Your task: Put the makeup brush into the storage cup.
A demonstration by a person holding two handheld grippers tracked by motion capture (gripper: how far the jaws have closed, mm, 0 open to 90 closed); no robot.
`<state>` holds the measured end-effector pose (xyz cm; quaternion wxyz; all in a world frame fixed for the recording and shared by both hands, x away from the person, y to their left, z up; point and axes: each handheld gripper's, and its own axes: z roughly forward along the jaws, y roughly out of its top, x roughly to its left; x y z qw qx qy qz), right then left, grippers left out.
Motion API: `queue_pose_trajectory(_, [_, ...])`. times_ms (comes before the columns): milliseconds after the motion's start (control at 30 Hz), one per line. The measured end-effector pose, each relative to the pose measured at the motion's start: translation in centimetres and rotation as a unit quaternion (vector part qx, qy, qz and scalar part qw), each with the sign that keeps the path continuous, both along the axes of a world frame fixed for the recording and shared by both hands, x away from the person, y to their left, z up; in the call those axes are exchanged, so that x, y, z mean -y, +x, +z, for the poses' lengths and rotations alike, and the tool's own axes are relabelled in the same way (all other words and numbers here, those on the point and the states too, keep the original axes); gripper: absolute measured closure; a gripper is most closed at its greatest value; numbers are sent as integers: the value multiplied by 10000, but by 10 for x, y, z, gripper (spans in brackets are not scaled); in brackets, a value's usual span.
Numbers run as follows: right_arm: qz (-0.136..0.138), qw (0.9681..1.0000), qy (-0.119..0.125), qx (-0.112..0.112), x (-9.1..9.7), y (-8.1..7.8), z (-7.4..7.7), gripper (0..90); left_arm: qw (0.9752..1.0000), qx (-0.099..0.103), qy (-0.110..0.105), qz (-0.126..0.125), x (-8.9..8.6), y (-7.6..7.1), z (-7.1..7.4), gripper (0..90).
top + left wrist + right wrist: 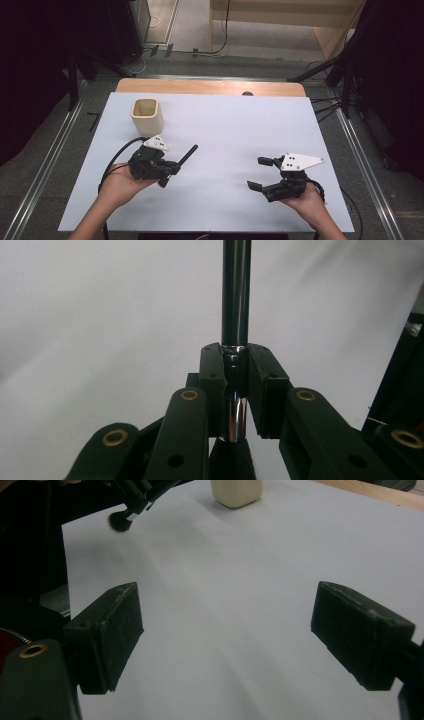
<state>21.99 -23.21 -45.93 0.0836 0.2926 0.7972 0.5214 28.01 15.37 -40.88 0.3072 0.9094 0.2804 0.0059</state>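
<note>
My left gripper (172, 167) is shut on a black brush (187, 154). Its slim handle points up and right across the white table (230, 125), and the dark bristle head sticks out below the jaws. In the left gripper view the pads (213, 371) clamp the shiny metal collar of the brush (235, 300), with the handle running straight ahead of my left gripper (235, 375). My right gripper (260, 173) lies in the person's hand at the right, open, with nothing between its jaws. The right gripper view looks past my right gripper (225, 635) to the brush head (120, 522) at top left.
A cream, square-mouthed cup (146, 116) stands upright at the far left of the white sheet, just beyond the left hand; its base is the cup (236, 492) in the right gripper view. A wooden table edge (210, 86) runs along the back. Black stands and cables flank the table.
</note>
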Motion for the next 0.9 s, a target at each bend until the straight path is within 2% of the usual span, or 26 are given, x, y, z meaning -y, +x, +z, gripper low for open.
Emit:
queue_pose_trajectory(100, [68, 10000, 2, 18, 0, 2, 2, 141, 9999, -24, 5, -133, 5, 0, 0, 792])
queue_pose_trajectory(200, [91, 10000, 21, 13, 2, 4, 6, 141, 9996, -148, -13, -239, 10, -1, 2, 792])
queue_pose_trajectory(300, [156, 9999, 41, 54, 2, 8, 9, 141, 9990, -159, 74, -418, 16, -3, 4, 792])
queue_pose_trajectory(500, [410, 9990, -141, 102, -3, 15, 16, 142, 9976, -195, 230, -624, 24, 1, 4, 792])
queue_pose_trajectory(600, [555, 9982, -213, 59, -7, 17, 17, 142, 9962, -377, 170, -769, 25, 6, 4, 792])
queue_pose_trajectory(700, [711, 9969, -345, 12, -11, 19, 18, 142, 9954, -421, 155, -850, 26, 8, 4, 792])
queue_pose_trajectory(900, [922, 9941, -563, -92, -20, 23, 17, 142, 9929, -464, 368, -1036, 37, 6, 2, 792])
